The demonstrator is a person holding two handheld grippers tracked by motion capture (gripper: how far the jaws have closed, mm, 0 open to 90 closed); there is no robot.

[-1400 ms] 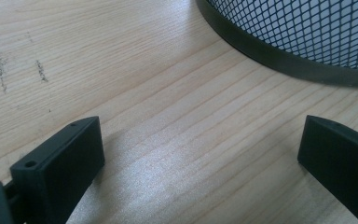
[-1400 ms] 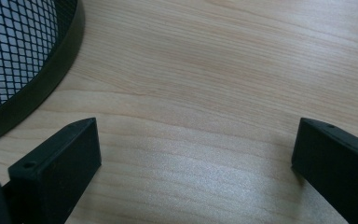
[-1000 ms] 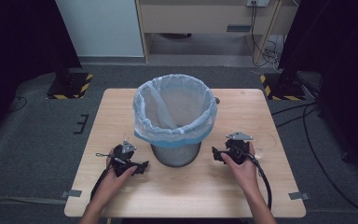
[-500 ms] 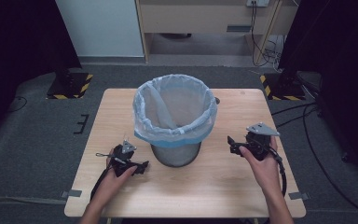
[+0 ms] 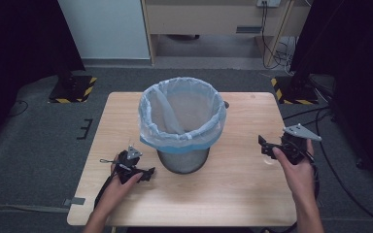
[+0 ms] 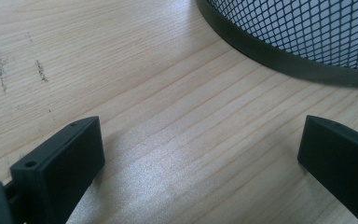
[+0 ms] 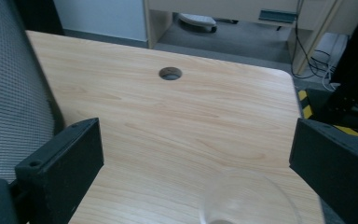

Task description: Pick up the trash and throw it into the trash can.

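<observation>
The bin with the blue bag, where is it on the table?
In the high view the bin stands mid-table, nearer the far edge, between the left gripper and the right gripper.

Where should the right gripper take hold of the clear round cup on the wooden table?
Probably at its rim. The clear round cup seems to stand mouth up just below the open right gripper, so come down from above with one jaw inside the wall and one outside.

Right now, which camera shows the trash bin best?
The high view: the whole bin and its blue liner show from above. The left gripper view catches just its mesh base, the right gripper view one grey side.
</observation>
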